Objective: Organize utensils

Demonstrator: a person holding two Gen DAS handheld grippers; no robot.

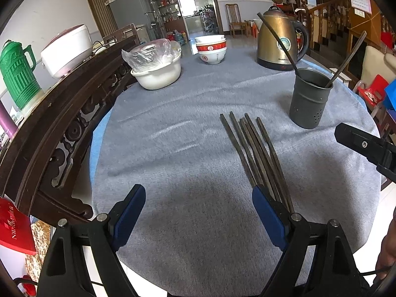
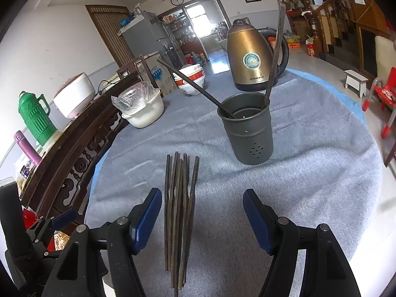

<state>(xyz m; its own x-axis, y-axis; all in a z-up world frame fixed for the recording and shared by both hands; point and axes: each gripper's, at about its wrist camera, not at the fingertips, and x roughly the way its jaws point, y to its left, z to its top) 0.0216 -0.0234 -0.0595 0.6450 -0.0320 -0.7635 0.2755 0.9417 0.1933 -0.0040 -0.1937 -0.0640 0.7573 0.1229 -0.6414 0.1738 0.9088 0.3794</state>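
Observation:
Several dark chopsticks [image 1: 255,151] [image 2: 180,210] lie bundled on the grey cloth. A dark grey perforated holder [image 1: 309,99] [image 2: 247,128] stands behind them with two chopsticks leaning in it. My left gripper [image 1: 199,193] hangs open over bare cloth, its right finger [image 1: 266,212] covering the near ends of the bundle. My right gripper [image 2: 201,198] is open above the bundle, which lies between its fingers nearer the left pad [image 2: 146,220]; nothing is pinched. The right gripper's finger also shows at the right edge of the left wrist view.
A gold kettle [image 1: 279,42] [image 2: 250,59], stacked red-and-white bowls [image 1: 211,48] [image 2: 190,79] and a white pot holding a plastic bag [image 1: 156,69] [image 2: 141,109] stand at the back. A carved wooden chair back [image 1: 57,123] runs along the left edge.

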